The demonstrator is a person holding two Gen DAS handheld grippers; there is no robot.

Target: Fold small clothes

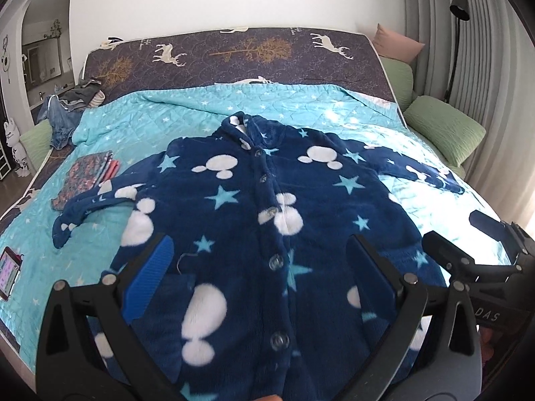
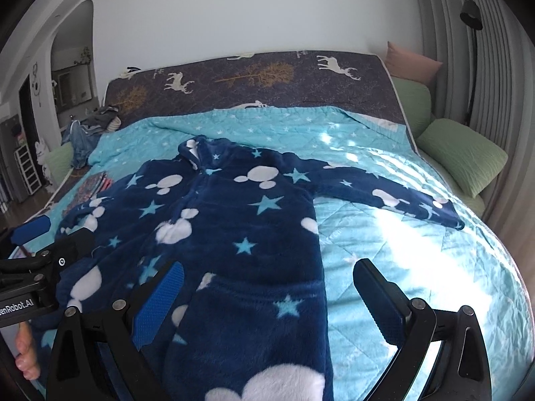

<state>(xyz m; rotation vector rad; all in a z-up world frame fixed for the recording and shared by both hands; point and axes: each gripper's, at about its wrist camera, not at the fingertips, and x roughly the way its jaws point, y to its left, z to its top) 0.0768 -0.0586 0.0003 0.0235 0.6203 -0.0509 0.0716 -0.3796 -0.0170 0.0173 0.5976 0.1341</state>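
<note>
A navy fleece jacket [image 1: 254, 200] with white mouse heads, light blue stars and a buttoned front lies face up on the turquoise quilt [image 1: 187, 113], both sleeves spread out. My left gripper [image 1: 259, 250] hovers open over its lower front, nothing between the fingers. In the right wrist view the same jacket [image 2: 214, 227] fills the centre and my right gripper [image 2: 267, 279] stands open above its lower right edge, empty. The right gripper also shows at the right edge of the left wrist view [image 1: 468, 254].
A folded floral garment [image 1: 83, 180] lies at the left of the bed, a heap of clothes [image 1: 72, 103] at the far left corner. A phone-like device [image 1: 10, 272] rests near the left edge. Green cushions [image 1: 444, 127] and a floor lamp [image 1: 459, 6] stand right.
</note>
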